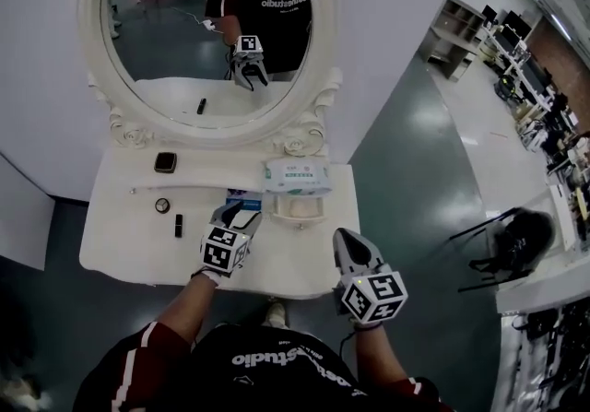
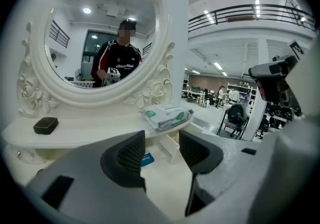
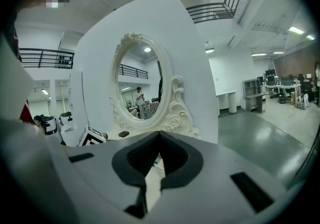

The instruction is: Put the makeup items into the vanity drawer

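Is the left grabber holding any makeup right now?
No, the left gripper has its jaws wide apart, and only the bare white vanity top shows between them.

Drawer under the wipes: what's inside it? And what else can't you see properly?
- drawer: head view, too small to tell its contents; left gripper view shows only its outer side, below the wipes pack.
- blue item: head view, partly behind the left gripper; too small to name.
- small round item: head view, too small to name.
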`<state>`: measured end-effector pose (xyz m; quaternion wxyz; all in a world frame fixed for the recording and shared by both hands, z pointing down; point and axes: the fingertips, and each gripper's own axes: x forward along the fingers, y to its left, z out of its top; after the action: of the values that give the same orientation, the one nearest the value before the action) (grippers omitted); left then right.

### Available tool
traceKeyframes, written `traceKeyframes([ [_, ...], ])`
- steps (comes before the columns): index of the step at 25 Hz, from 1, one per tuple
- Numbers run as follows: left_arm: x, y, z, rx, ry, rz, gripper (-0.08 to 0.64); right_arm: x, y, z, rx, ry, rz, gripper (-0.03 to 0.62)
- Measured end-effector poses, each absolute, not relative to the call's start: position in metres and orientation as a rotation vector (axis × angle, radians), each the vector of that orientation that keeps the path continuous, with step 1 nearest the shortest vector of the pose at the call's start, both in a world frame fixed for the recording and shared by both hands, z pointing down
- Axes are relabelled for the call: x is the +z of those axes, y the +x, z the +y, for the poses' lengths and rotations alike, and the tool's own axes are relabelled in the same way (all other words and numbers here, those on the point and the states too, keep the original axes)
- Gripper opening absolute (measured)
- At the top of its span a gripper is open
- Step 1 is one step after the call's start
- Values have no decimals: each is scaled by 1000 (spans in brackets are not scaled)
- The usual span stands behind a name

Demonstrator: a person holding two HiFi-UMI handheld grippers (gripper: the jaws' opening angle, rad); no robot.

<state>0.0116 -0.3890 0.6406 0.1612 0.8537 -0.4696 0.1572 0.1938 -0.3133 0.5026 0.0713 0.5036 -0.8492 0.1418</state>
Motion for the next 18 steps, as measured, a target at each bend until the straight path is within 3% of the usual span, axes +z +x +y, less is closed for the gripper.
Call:
traceKeyframes([
  [18, 567, -124, -339, 266, 2387, -1586, 210, 482, 98, -301, 410, 1393, -2646, 3],
])
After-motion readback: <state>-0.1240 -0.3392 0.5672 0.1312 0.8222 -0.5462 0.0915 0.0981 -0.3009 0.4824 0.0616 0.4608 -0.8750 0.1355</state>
